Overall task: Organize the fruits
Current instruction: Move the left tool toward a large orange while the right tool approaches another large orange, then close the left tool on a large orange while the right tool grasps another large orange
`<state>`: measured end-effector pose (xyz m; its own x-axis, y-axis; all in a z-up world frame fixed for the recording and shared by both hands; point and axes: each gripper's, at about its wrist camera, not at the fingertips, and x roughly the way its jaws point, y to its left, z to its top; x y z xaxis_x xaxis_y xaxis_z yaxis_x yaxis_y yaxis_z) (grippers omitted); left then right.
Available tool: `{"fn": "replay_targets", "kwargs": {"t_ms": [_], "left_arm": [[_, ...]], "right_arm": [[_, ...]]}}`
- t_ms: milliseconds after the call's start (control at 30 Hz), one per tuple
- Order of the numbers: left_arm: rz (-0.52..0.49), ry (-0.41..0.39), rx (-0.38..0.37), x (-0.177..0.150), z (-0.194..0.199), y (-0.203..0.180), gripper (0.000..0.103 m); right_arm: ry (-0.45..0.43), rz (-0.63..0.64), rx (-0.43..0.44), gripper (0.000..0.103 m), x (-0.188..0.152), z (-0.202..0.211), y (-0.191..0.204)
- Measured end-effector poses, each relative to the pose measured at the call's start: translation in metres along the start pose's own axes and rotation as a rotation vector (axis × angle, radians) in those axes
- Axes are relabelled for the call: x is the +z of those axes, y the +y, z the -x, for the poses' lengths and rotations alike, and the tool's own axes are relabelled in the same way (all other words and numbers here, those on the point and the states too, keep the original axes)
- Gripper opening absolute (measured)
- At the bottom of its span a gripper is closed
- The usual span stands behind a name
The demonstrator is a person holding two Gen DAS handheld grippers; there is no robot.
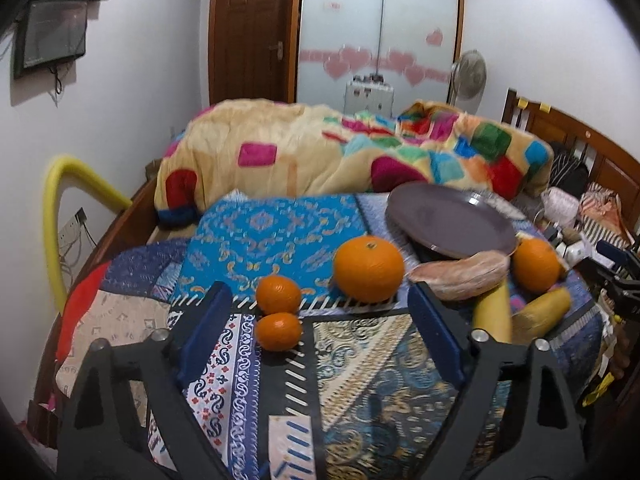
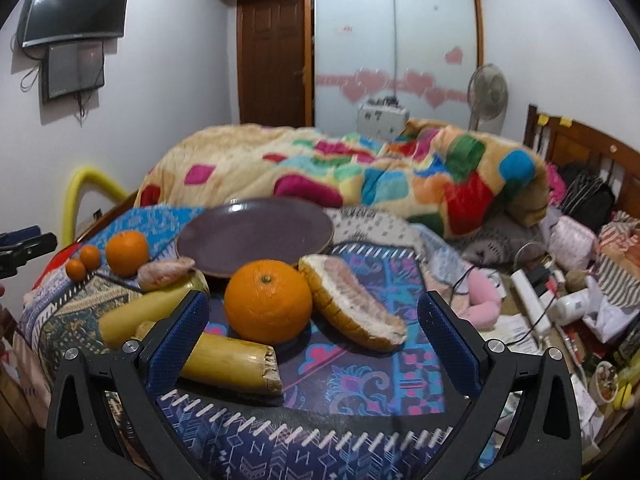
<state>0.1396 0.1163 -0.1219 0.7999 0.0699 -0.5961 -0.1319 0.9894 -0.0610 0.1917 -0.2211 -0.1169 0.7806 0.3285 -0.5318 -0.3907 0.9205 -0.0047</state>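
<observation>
Both grippers gape wide, holding nothing. Between the left gripper (image 1: 320,332) fingertips lie two small tangerines (image 1: 278,312), a big orange (image 1: 368,268) just beyond. Ahead of the right gripper (image 2: 316,320) sits another orange (image 2: 267,306), pomelo wedge (image 2: 352,304) beside it, purple plate (image 2: 256,236) behind

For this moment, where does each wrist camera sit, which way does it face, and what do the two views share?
Left wrist: behind the open left gripper, low over the bedspread, facing two small oranges and a large orange; the right gripper shows at the right edge.
Right wrist: behind the open right gripper, facing the near orange, pomelo slice and sugarcane piece; the left gripper shows at the left edge.
Shared: plate, oranges, blanket, door, wardrobe.
</observation>
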Motion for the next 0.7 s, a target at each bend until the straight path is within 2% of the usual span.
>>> {"fn": "replay_targets", "kwargs": {"t_ms": [67,200,400,567,700], "left_arm": [[-0.002,0.031,-0.012,-0.001,-0.011,0.002,0.085],[-0.015,0.091,-0.062,0.002,-0.030,-0.005,0.077],[-0.064,0.094,-0.085,0.005,-0.041,-0.020,0.076],[-0.068,0.124,-0.094,0.012,-0.054,-0.026,0.076],[-0.099,0.127,-0.089,0.017,-0.059,-0.033,0.076]], "right_arm": [[0.024,-0.004,0.030,0.103,0.000,-0.010,0.000],[0.049,0.024,0.040,0.091,0.000,-0.020,0.007],[0.097,0.043,0.087,0.078,0.003,-0.038,0.011],[0.144,0.046,0.129,0.074,0.005,-0.048,0.014],[0.157,0.072,0.131,0.073,0.006,-0.052,0.018]]}}
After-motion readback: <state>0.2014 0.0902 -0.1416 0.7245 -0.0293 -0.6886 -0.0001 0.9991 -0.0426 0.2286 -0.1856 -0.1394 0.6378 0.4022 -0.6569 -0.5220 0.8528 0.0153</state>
